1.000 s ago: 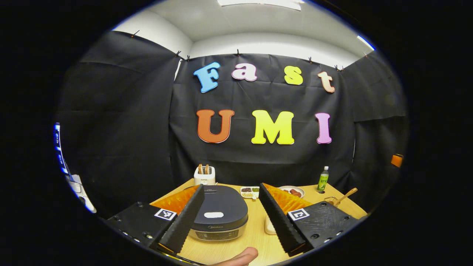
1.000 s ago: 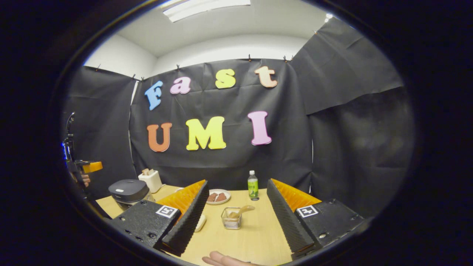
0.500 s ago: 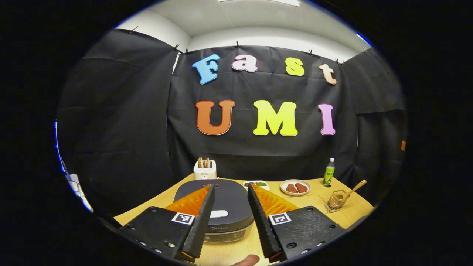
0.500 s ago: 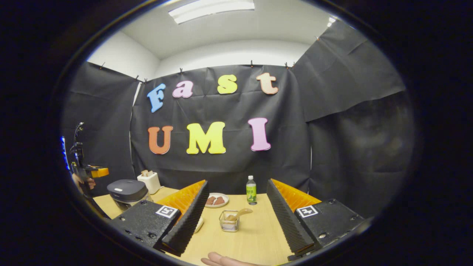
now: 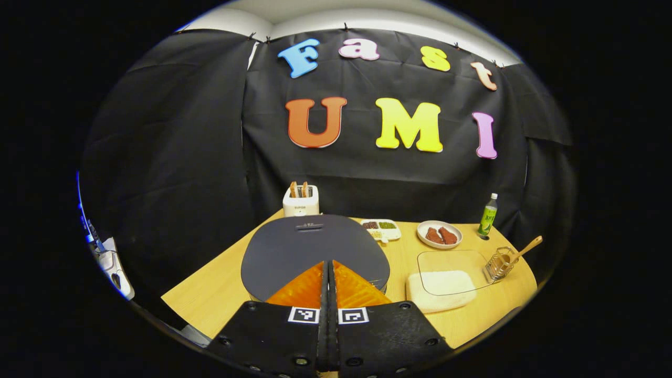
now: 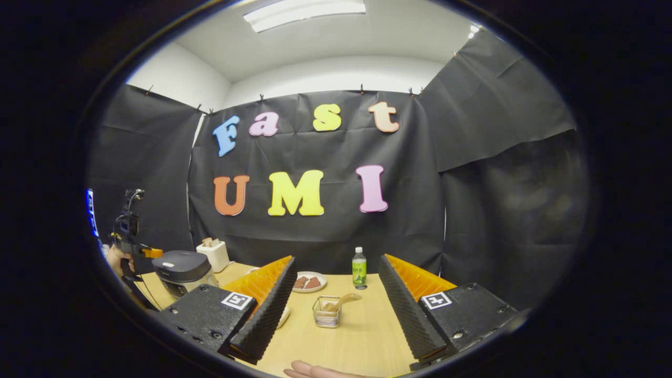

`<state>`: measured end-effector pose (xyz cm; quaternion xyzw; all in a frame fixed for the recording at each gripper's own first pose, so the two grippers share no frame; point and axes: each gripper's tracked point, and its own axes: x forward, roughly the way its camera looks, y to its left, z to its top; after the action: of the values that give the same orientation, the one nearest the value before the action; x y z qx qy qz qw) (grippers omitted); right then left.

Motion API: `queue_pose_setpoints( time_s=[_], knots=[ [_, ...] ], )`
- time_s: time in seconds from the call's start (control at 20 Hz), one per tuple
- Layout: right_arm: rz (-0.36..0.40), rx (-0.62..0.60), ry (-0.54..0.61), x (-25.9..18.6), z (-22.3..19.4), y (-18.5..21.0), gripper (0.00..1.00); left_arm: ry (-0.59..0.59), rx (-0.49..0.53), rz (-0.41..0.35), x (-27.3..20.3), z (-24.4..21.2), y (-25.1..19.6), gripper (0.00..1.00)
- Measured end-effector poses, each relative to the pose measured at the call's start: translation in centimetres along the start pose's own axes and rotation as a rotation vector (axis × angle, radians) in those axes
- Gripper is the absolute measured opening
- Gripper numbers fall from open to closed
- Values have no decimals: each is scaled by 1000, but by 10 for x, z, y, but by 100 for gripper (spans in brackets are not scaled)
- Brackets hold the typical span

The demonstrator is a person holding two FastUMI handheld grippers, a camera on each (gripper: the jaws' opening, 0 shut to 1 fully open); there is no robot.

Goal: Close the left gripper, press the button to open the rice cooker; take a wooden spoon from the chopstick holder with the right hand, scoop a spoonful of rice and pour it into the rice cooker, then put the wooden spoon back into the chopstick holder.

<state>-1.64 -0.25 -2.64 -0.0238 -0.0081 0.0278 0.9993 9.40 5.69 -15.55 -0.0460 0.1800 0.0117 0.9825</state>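
Observation:
The dark rice cooker stands with its lid down right in front of my left gripper, which is shut with nothing between its fingers. The fingers hover over the lid's near edge and hide the button. In the right gripper view the left gripper, held by a hand, is at the cooker. My right gripper is open and empty above the table. Ahead of it stands the wire chopstick holder with the wooden spoon leaning in it. Holder and spoon sit far right in the left gripper view.
A white rice container under a clear lid lies right of the cooker. Behind are a white toaster, a small divided tray, a plate of meat and a green bottle. A fingertip shows at the bottom edge.
My left gripper has gone from open to shut, tipped downward and moved in over the cooker lid. The right gripper has stayed almost still.

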Motion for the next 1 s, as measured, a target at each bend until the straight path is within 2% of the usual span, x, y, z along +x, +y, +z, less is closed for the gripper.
queue_pose_setpoints(
  time_s=[0.25, 0.35, 0.55, 0.65, 0.75, 1.0],
  knots=[
    [13, -8, 2, 2, -6, 1, 100, 81, -26, 38, 21, -16, 8, 0],
    [16, -9, 7, 1, -10, 1, 100, 92, -41, 14, 27, -20, 3, 0],
    [23, -24, 23, 0, -18, 0, 100, 130, -29, 18, 30, -28, 3, 0],
    [28, -27, 24, -1, -20, 2, 100, 167, -56, 23, 29, -34, 5, 0],
    [31, -31, 20, -2, -22, 4, 100, 167, -106, 29, 28, -33, 3, 1],
    [30, -44, 39, -2, -43, 6, 100, 134, -156, 48, 22, -22, 6, 0]
  ],
)
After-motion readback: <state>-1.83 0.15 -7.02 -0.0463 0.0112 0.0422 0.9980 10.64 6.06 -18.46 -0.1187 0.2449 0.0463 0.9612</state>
